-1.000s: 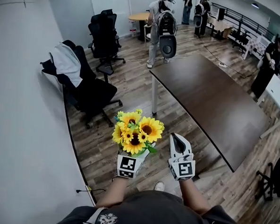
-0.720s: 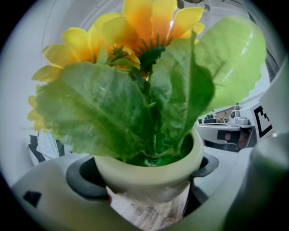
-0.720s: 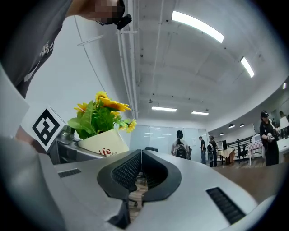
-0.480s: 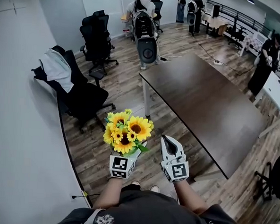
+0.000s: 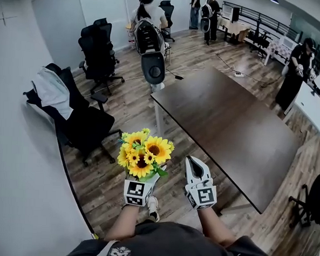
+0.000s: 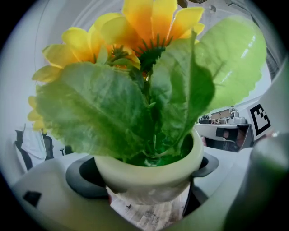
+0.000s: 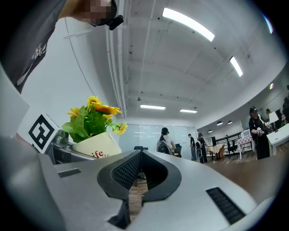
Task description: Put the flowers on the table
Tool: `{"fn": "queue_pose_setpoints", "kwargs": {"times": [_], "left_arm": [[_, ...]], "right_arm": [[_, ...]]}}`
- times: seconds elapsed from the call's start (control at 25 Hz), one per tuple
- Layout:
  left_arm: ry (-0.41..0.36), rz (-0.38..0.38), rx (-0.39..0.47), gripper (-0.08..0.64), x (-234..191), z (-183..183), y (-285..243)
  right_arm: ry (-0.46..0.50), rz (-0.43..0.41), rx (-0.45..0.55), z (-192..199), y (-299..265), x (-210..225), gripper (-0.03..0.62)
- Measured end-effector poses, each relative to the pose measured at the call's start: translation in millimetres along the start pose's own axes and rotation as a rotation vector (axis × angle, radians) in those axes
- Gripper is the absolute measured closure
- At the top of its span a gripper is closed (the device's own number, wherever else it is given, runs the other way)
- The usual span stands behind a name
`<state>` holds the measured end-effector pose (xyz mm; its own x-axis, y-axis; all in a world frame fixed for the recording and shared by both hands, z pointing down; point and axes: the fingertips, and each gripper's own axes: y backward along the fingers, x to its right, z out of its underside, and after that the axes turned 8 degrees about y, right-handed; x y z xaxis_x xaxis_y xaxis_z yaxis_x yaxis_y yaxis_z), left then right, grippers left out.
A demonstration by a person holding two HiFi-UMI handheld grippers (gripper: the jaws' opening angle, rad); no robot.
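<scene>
While the left gripper (image 5: pixel 144 177) clamps the pale pot (image 6: pixel 149 173) of the flowers (image 5: pixel 143 152), upright in the air at 7 o'clock of the head view, the step in hand reads as carry, not place. At 5 o'clock the right gripper (image 5: pixel 195 165) is pinched together on nothing; the dark table (image 5: pixel 230 123) lies toward 1 o'clock, apart from the pot. Next move, my read: bring the pot toward 1 o'clock over the table, lower it level until the base seats, then release.
</scene>
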<state>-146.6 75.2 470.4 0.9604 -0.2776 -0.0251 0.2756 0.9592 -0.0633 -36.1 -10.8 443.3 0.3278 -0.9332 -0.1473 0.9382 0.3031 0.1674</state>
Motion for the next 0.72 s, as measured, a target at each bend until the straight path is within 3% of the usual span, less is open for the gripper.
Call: {"fn": "queue_pose_setpoints", "kwargs": {"times": [0.56, 0.72], "left_arm": [[-0.002, 0.156, -0.017, 0.018, -83.8, 1.6, -131.2], [0.014, 0.221, -0.02, 0.018, -98.1, -2.7, -159.5]], "right_arm": [[0.035, 0.129, -0.06, 55.3, -127.2, 38.3, 0.568], [-0.02, 0.194, -0.094, 64.7, -146.9, 51.2, 0.568]]}}
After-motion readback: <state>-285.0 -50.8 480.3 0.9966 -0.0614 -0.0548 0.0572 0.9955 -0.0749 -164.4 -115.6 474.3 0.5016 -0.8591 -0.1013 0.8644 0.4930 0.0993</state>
